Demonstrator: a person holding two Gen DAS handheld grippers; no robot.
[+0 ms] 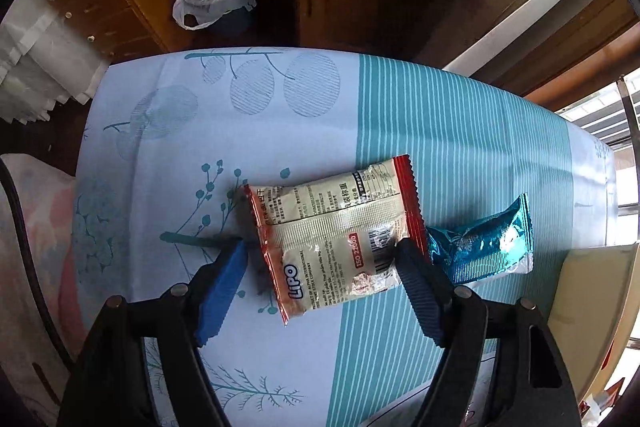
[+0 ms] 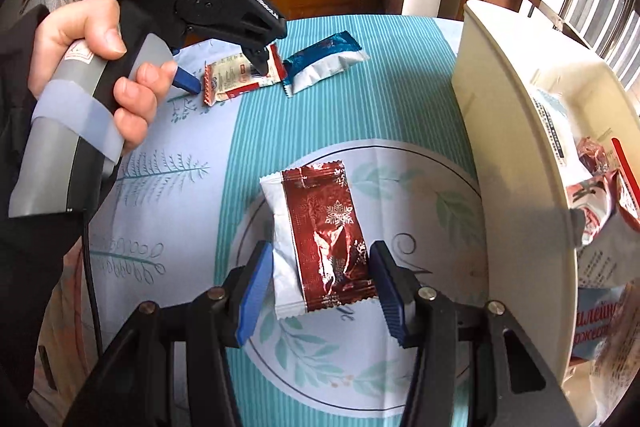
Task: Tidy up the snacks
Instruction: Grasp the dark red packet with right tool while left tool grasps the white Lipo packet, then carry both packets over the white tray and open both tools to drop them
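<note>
The left claw (image 1: 322, 247) points straight down over the desk (image 1: 460, 131), its jaws spread wide on either side of a cream packet with red crimped ends (image 1: 336, 239). The packet lies flat on the patterned cloth; the left blue pad (image 1: 222, 291) stands clear of its edge, while the right pad sits at or over its red end — whether it touches cannot be told. Nothing is gripped, so this claw is released. Just beside the cream packet, on the striped part of the cloth, lies a blue foil packet (image 1: 480, 247), its end meeting the cream packet's red end.

The right claw (image 2: 318, 279) is tilted steeply downward and straddles a dark red foil packet with snowflakes (image 2: 320, 231). Its jaws stand half open, the pads just beside the packet's long sides; the frame does not show clearly whether they press on it or whether the packet rests on the desk.

At the right edge stands a cream plastic bin (image 2: 516, 131) holding several wrapped snacks (image 2: 600, 195). A person's hand (image 2: 96, 67) grips the handle of the left tool — seen from the right wrist view, above the cream and blue packets at the far side.
</note>
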